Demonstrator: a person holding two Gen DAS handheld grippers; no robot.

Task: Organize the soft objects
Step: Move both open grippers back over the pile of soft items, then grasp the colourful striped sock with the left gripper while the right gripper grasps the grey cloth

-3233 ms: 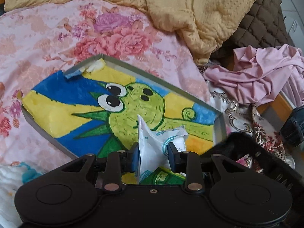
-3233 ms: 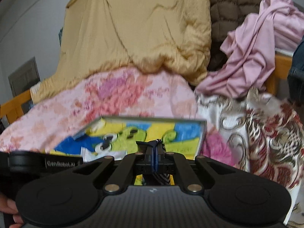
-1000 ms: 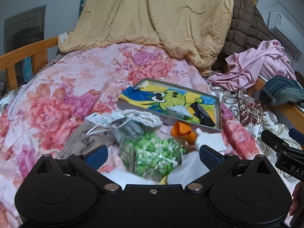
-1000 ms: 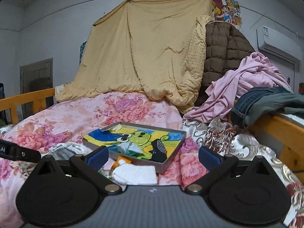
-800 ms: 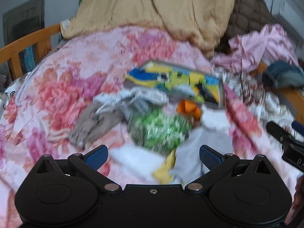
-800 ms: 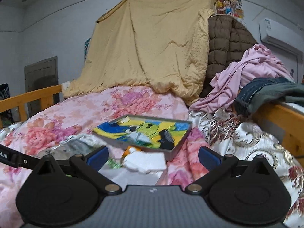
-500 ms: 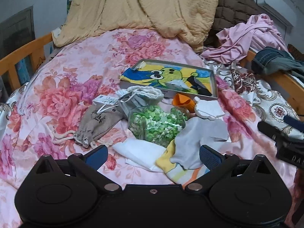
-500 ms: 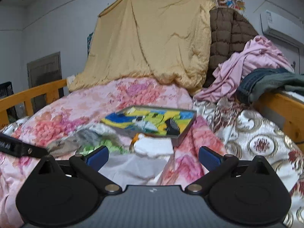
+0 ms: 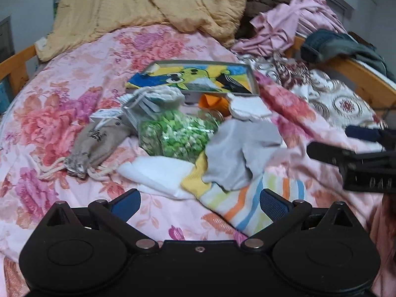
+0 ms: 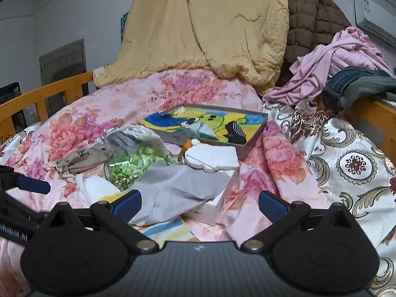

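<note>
A shallow box with a cartoon lining (image 9: 250,73) (image 10: 252,139) lies on the floral bed and holds a white packet (image 9: 201,84) and a black striped sock (image 10: 235,132). In front of it is a pile: a grey sock (image 9: 237,146) (image 10: 178,185), a striped sock (image 9: 247,203), a white cloth (image 9: 158,173), a green-filled clear bag (image 9: 173,133) (image 10: 131,168), a beige drawstring pouch (image 9: 96,143), a white fuzzy piece (image 10: 212,158). My left gripper (image 9: 199,201) is open just short of the striped sock. My right gripper (image 10: 199,201) is open over the grey sock.
A yellow quilt (image 10: 210,32), brown jacket (image 10: 311,24), pink clothes (image 10: 341,52) and jeans (image 10: 356,84) are heaped at the bed's head and right side. Wooden rails (image 10: 44,94) run along both sides. A white carton (image 10: 210,210) lies under the grey sock.
Both grippers let go of the packet and the black sock in the box, drew back, and now tilt down toward the pile, which sits closer and lower in both views.
</note>
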